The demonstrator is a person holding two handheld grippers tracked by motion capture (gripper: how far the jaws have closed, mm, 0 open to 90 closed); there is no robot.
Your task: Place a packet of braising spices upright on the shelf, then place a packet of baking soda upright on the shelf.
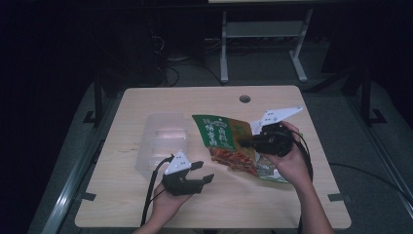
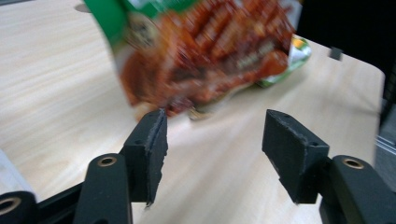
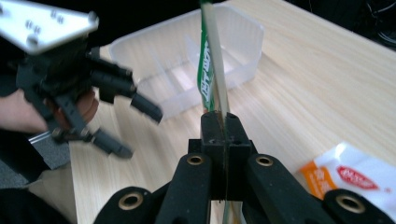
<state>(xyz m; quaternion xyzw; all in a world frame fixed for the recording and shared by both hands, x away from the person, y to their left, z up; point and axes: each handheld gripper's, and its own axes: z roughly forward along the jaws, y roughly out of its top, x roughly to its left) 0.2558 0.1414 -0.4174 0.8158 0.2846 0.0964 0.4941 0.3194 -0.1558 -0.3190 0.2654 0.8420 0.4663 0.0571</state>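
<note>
A green snack bag (image 1: 221, 134) printed with red food hangs tilted over the middle of the wooden table (image 1: 146, 195). My right gripper (image 1: 242, 144) is shut on the bag's right edge. In the right gripper view the bag (image 3: 208, 70) rises edge-on from the closed jaws of the right gripper (image 3: 223, 119). My left gripper (image 1: 203, 170) stands open just below and left of the bag, with nothing between its pads. In the left gripper view the left gripper (image 2: 215, 126) points at the blurred bag (image 2: 205, 51), a little short of its lower edge.
A clear plastic container (image 1: 163, 139) with dividers sits left of the bag, also seen behind it (image 3: 187, 70). A second packet (image 1: 270, 171) lies on the table under the right hand. A white and orange packet (image 3: 355, 177) lies near the right gripper. A cable hole (image 1: 245, 99) marks the far edge.
</note>
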